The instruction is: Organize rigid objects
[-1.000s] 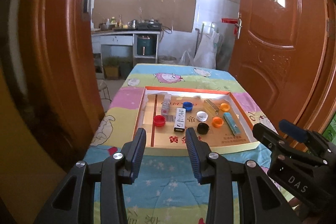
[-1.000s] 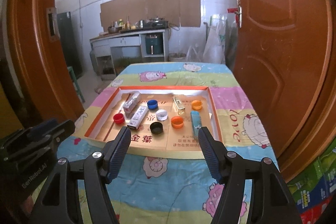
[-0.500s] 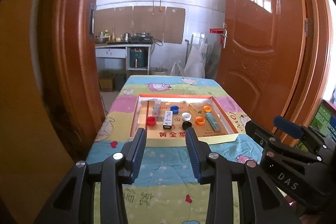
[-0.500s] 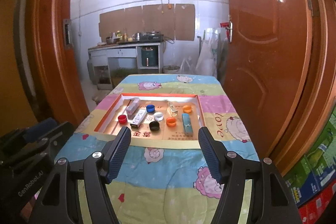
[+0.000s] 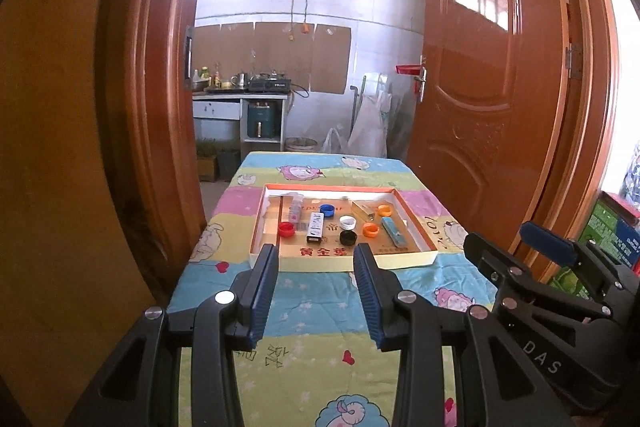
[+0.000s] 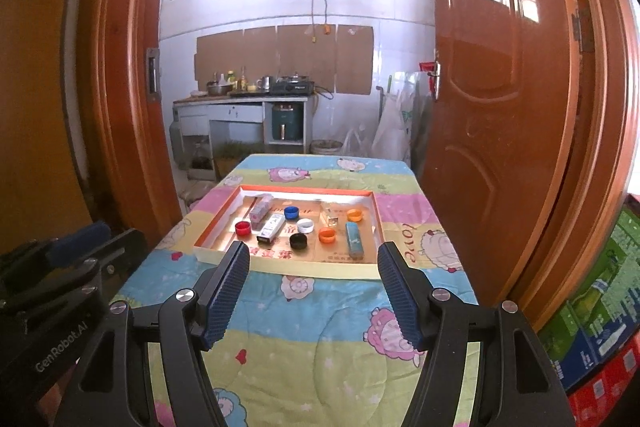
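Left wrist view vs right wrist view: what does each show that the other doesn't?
Left wrist only: the right gripper from the side, marked DAS, at lower right.

Right wrist only: the left gripper at lower left, and stacked cartons at far right.

Both: the tray of bottle caps and small boxes on the cartoon quilt, the doorway, and each view's own jaws open and empty.

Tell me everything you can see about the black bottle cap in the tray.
The black bottle cap is small, round and looks like plastic, lying open side up on the cardboard floor of the tray, near its front edge. It sits apart from the white cap behind it and the orange cap to its right. Nothing grips it.
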Available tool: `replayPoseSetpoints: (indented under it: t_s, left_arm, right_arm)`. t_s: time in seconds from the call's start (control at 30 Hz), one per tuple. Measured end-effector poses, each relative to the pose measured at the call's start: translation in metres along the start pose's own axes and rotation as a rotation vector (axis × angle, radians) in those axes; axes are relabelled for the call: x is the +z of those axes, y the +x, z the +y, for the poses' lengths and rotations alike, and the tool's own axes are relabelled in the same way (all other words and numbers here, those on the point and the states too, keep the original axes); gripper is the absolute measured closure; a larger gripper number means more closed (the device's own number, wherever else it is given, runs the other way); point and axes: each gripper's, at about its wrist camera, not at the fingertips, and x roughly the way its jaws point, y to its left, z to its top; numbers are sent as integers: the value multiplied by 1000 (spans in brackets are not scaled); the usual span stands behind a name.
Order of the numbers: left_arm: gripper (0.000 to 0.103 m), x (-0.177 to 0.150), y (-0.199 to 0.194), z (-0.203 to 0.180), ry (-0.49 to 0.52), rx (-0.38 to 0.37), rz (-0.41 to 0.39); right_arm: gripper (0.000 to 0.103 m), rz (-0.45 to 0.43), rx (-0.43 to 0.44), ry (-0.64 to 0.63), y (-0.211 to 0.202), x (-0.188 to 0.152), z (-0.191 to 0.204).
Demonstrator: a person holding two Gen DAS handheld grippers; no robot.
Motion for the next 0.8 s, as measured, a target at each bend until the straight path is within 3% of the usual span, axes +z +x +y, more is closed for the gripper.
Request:
replayPoseSetpoints:
  t_s: [0.8]
  left_arm:
    - [64, -3, -11, -2, 19, 22, -12]
  right_arm:
    - [35, -21, 5, -4, -14, -5, 3]
